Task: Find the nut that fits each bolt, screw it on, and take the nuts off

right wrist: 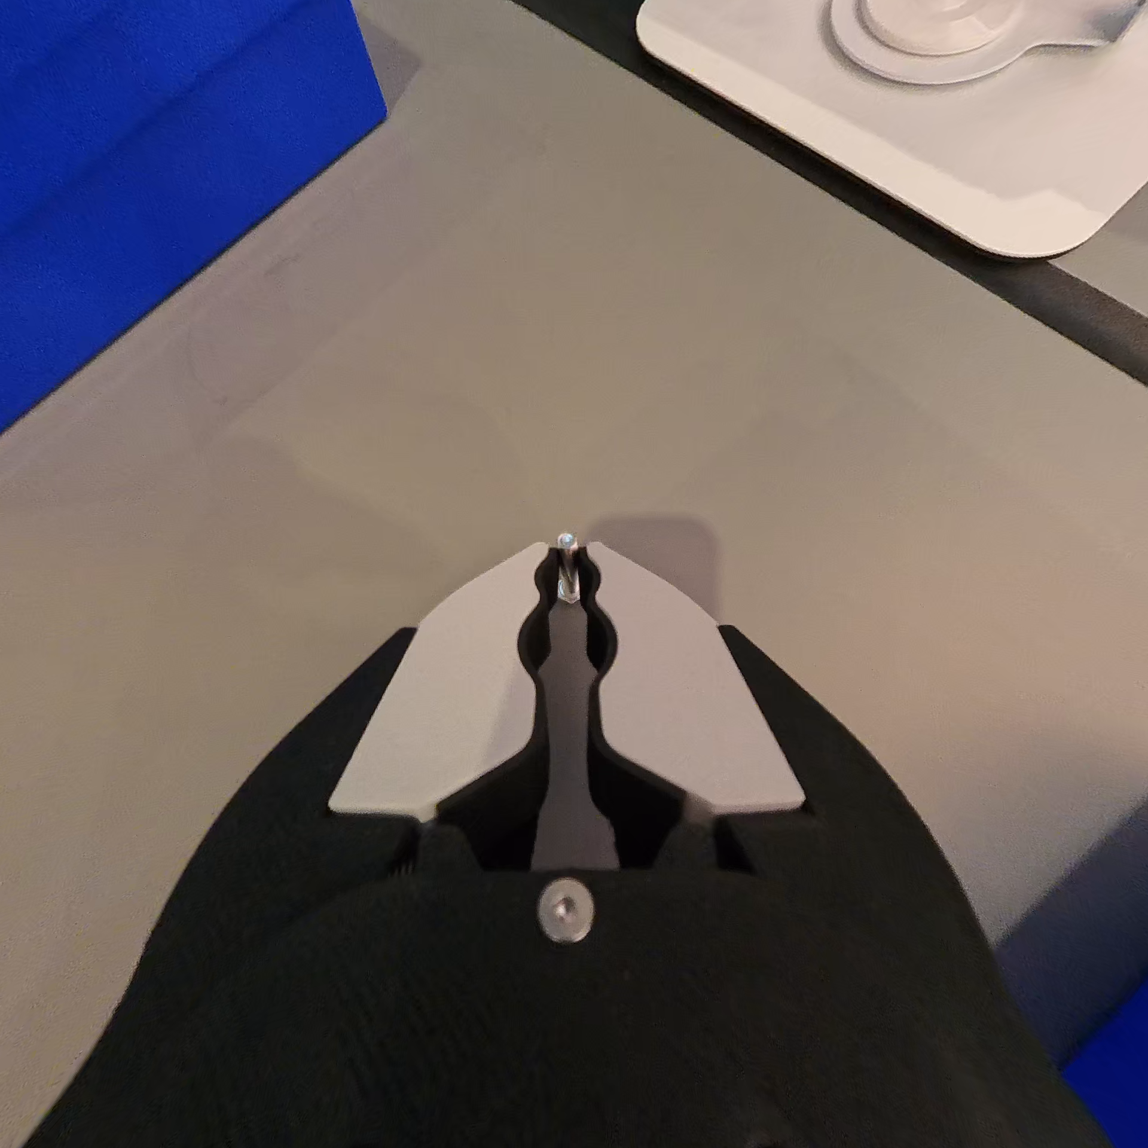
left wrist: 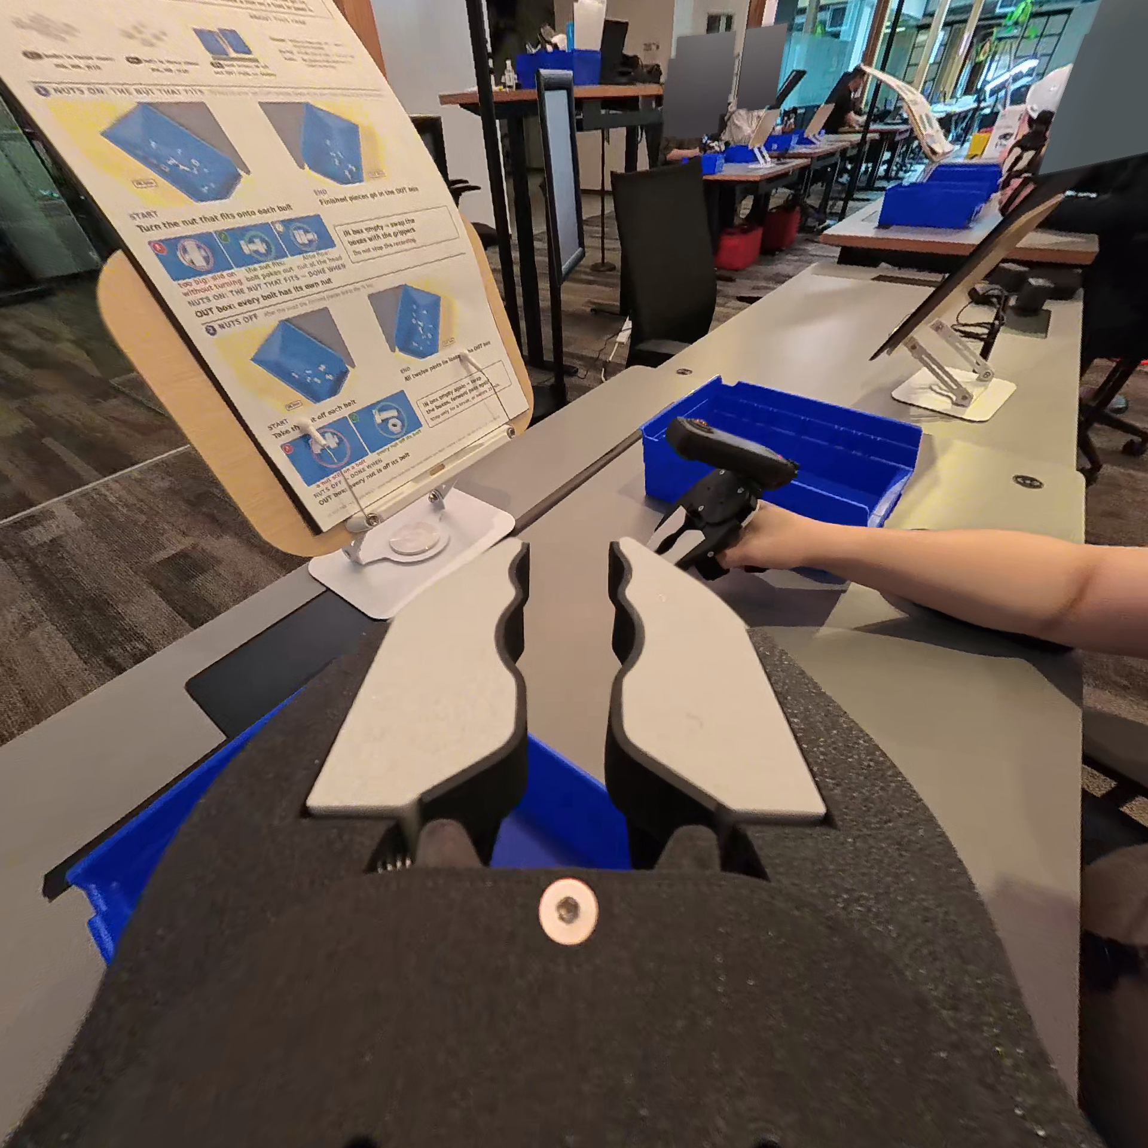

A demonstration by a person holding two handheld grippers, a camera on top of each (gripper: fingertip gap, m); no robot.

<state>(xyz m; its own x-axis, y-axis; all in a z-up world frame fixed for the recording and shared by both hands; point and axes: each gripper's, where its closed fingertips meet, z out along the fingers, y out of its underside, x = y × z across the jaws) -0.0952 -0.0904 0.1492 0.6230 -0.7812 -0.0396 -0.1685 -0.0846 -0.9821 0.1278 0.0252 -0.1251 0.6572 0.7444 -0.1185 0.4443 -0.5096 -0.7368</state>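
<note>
My right gripper is shut on a small silver bolt. The bolt is pinched at the fingertips just above the grey table, and a hex nut seems to sit on it. In the left wrist view a hand holds the right gripper low over the table in front of a blue bin. My left gripper is open and empty. It hovers above a second blue bin, whose contents are hidden by the gripper body.
An instruction sheet on a wooden board stands on a white base at the left rear; the base also shows in the right wrist view. A bare forearm crosses the table from the right. Another white stand is farther back.
</note>
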